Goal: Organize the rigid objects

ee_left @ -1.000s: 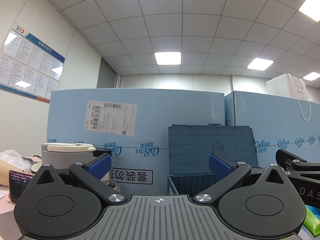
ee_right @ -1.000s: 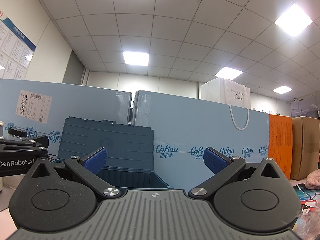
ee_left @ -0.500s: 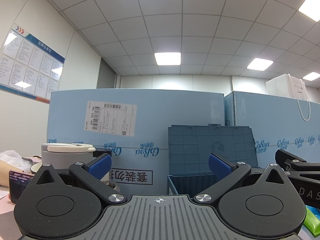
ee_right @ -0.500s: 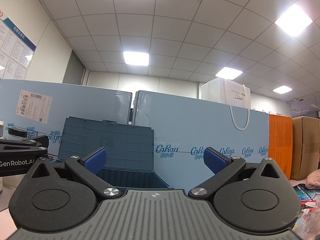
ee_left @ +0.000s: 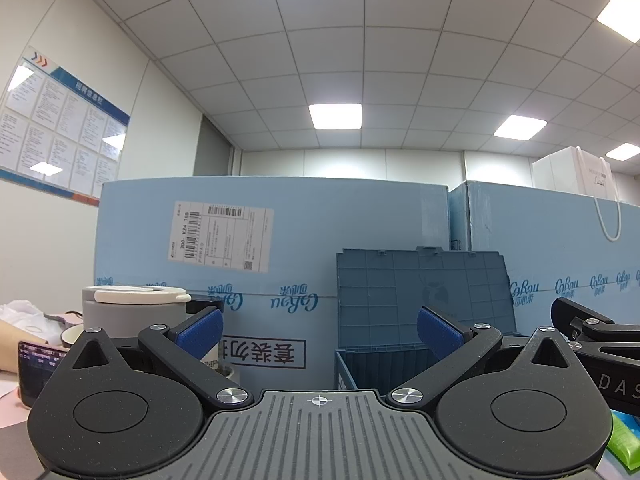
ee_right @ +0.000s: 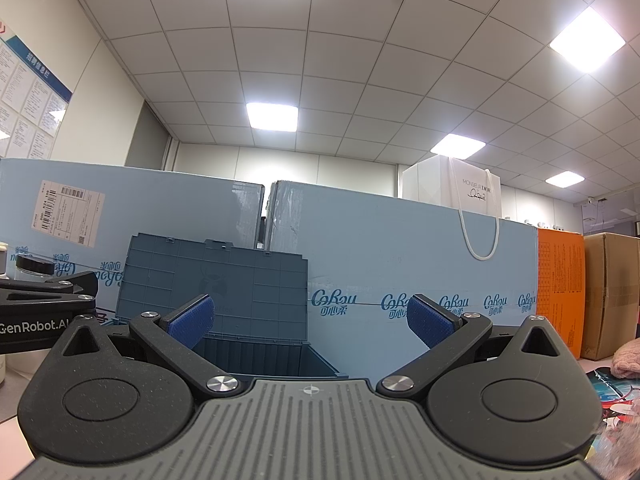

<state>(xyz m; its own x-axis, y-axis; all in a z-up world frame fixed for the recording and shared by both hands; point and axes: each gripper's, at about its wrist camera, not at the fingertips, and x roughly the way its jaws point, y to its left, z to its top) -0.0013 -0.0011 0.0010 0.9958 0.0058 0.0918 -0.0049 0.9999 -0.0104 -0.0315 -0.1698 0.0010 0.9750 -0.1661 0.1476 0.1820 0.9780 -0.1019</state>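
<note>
A dark blue plastic storage box [ee_left: 420, 304] stands ahead with its lid propped open against light blue cartons; it also shows in the right wrist view [ee_right: 224, 292]. My left gripper [ee_left: 319, 330] is open and empty, low, level with the box rim and just left of it. My right gripper [ee_right: 310, 322] is open and empty, in front of the box's right side. A grey cylinder with a white lid [ee_left: 134, 308], a black-capped jar [ee_right: 35, 267] and a green tube [ee_left: 624, 446] lie around. The box's inside is hidden.
Tall light blue cartons [ee_left: 280, 240] wall off the back. A white paper bag [ee_right: 452, 190] sits on top. Orange and brown cartons [ee_right: 560, 292] stand at the right. A dark packet [ee_left: 38, 360] and white crumpled plastic lie at far left. A pink soft thing [ee_right: 626, 360] lies at right.
</note>
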